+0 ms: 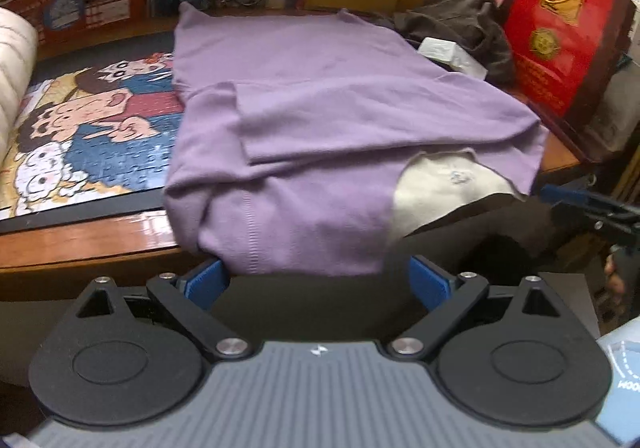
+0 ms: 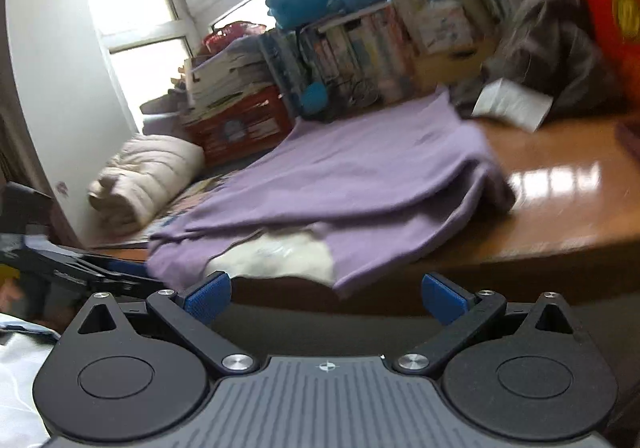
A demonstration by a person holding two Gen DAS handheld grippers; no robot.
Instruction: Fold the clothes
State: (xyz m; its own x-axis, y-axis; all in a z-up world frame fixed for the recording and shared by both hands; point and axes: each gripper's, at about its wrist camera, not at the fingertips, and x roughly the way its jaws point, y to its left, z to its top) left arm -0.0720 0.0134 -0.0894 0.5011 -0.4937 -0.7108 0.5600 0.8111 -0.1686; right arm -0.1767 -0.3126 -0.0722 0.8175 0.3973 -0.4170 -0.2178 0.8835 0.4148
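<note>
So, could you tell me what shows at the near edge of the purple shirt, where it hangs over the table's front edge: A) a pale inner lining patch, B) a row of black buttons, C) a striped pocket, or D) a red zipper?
A: on the purple shirt, a pale, off-white inner patch shows at the near right corner hanging past the wooden table; it also shows in the right wrist view.

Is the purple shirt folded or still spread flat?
Partly folded. The purple shirt has a sleeve flap lying doubled across its body, and its near end hangs over the wooden desk edge.
</note>
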